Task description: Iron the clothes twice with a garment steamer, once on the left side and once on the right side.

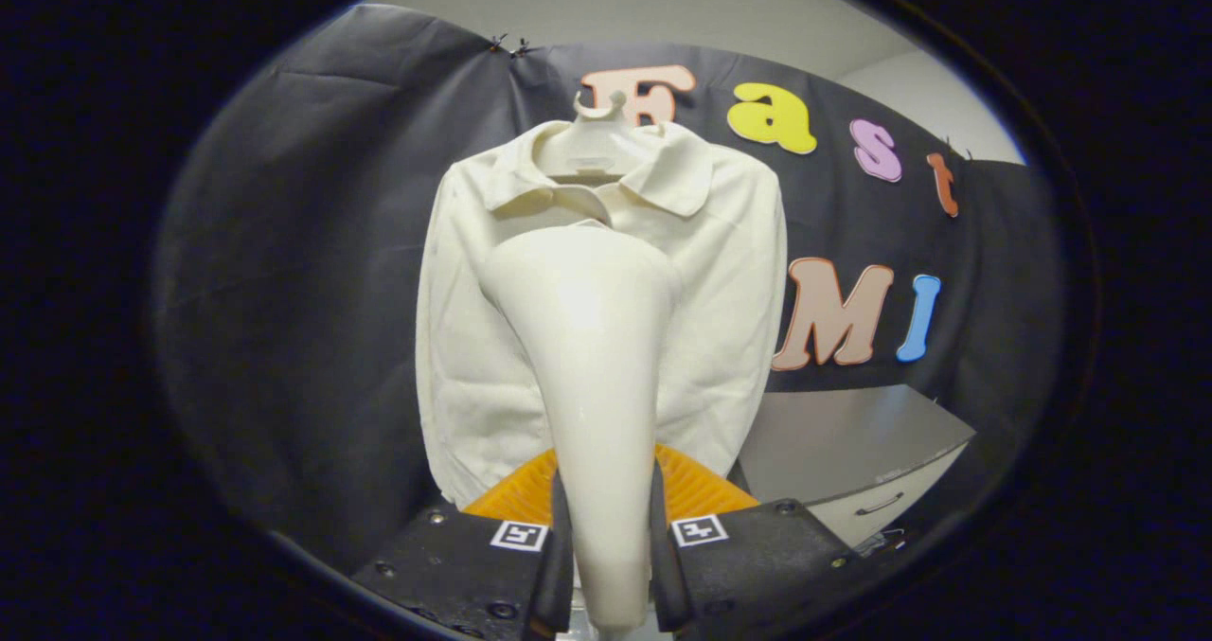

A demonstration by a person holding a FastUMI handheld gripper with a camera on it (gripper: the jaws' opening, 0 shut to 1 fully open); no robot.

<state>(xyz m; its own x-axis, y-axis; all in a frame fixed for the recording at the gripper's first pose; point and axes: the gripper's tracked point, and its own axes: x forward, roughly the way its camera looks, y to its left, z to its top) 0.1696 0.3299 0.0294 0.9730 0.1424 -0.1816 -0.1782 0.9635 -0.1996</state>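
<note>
A cream collared shirt (720, 281) hangs on a white hanger (598, 111) against the black cloth wall, straight ahead of me. A white garment steamer (592, 338) stands upright between my fingers, its narrow handle clamped at the bottom and its wide head raised in front of the shirt's chest, just below the collar. My gripper (606, 527) is shut on the steamer's handle, with both fingers pressing its sides. The steamer hides the middle of the shirt. Whether the head touches the cloth cannot be told.
A grey cabinet (852, 456) with a drawer handle stands to the right, below the shirt's hem level. The black cloth wall (303, 291) spreads wide behind and to the left of the shirt.
</note>
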